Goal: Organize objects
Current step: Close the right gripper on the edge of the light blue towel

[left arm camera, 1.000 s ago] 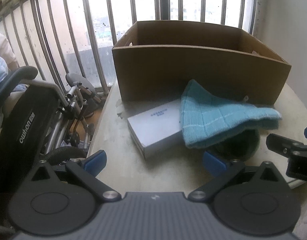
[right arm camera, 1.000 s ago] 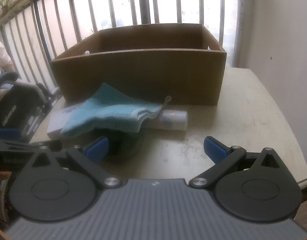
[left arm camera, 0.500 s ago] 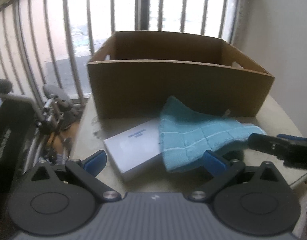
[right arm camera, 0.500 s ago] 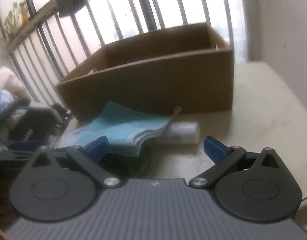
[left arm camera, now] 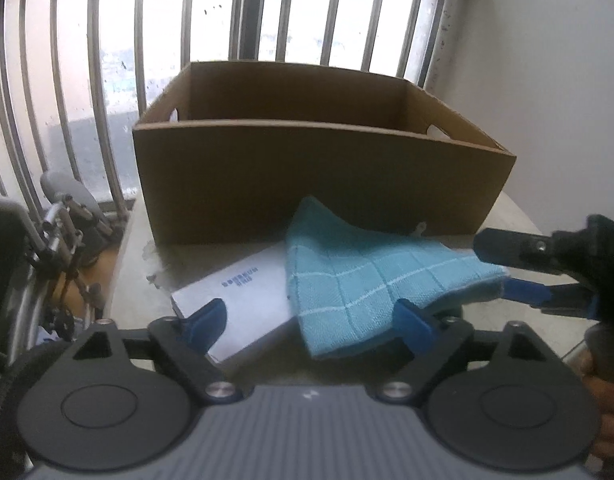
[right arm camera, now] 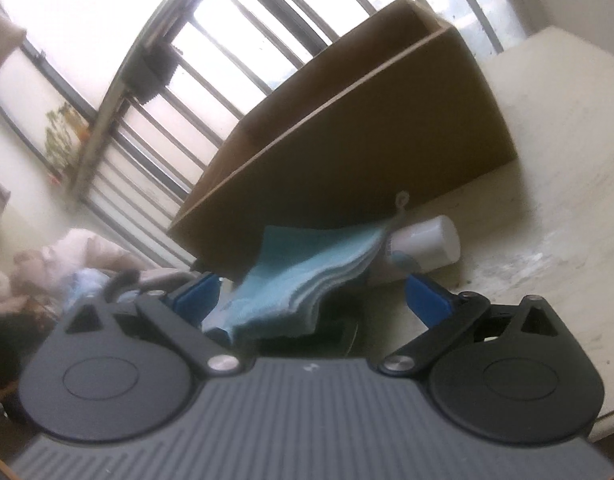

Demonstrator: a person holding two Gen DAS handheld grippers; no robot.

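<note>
Open cardboard box (left arm camera: 319,184) at table (right arm camera: 555,128) rear, blue checked cloth (left arm camera: 371,276) just before it, draped over white carton (left arm camera: 243,300) and seemingly a white tube (right arm camera: 425,246), left gripper (left arm camera: 311,316) and right gripper (right arm camera: 311,296) spread, jaws just narrowing, flanking cloth, pinching nothing.

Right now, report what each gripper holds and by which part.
Nothing is held. The left gripper and right gripper, both just closing slightly, stand open around the blue cloth, pads not pressing it.

One cardboard box (left arm camera: 319,176), one white flat box (left arm camera: 247,300), one blue cloth (left arm camera: 367,284), one white bottle (right arm camera: 425,246), one desk (right arm camera: 555,160), two tools: left tool (left arm camera: 311,320), right tool (right arm camera: 311,296).
</note>
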